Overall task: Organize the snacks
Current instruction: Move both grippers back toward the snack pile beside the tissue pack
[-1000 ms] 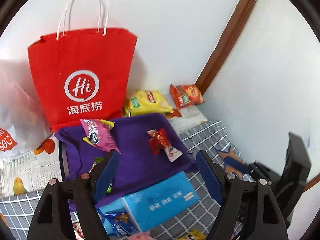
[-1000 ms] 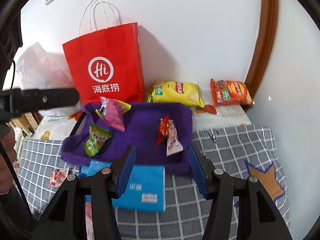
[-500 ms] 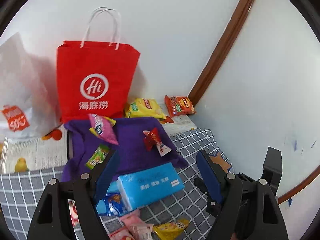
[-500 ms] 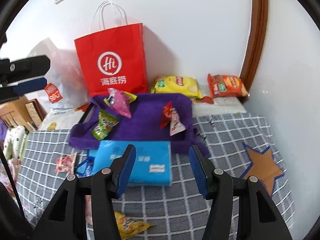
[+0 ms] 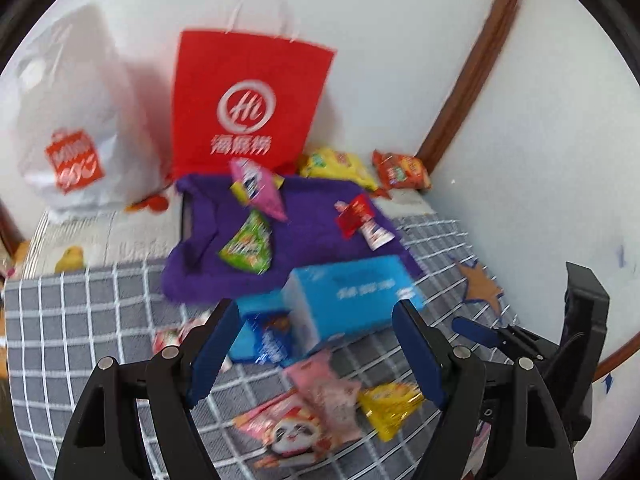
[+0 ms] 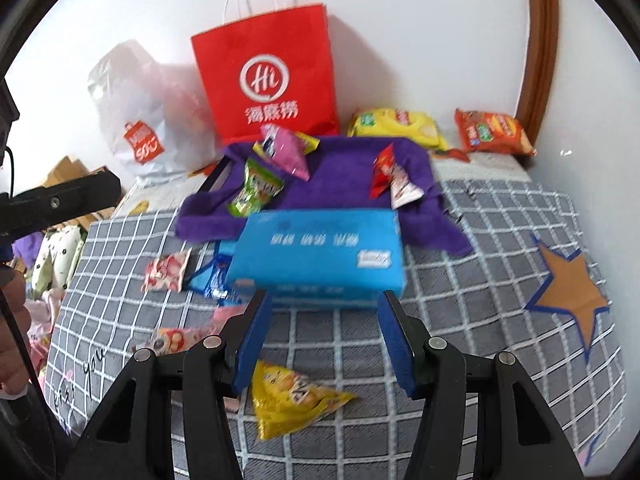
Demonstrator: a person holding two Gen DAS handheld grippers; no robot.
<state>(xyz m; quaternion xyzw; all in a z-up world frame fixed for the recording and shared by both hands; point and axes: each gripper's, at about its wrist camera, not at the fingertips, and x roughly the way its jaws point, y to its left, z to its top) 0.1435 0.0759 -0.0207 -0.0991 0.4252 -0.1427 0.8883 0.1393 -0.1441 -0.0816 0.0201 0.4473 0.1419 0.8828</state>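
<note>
Right wrist view shows both grippers, right gripper and left gripper, spread empty, near a blue box, behind which stands a red bag marked "Hi".

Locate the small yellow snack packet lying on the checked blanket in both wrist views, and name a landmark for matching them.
Left wrist view: the yellow snack packet lies low and right of centre, just inside the right finger of the left claw.
Right wrist view: the same packet lies low and centre-left, by the left finger of the right claw.
Shared landmark: the blue tissue box, beyond the packet in both.
</note>
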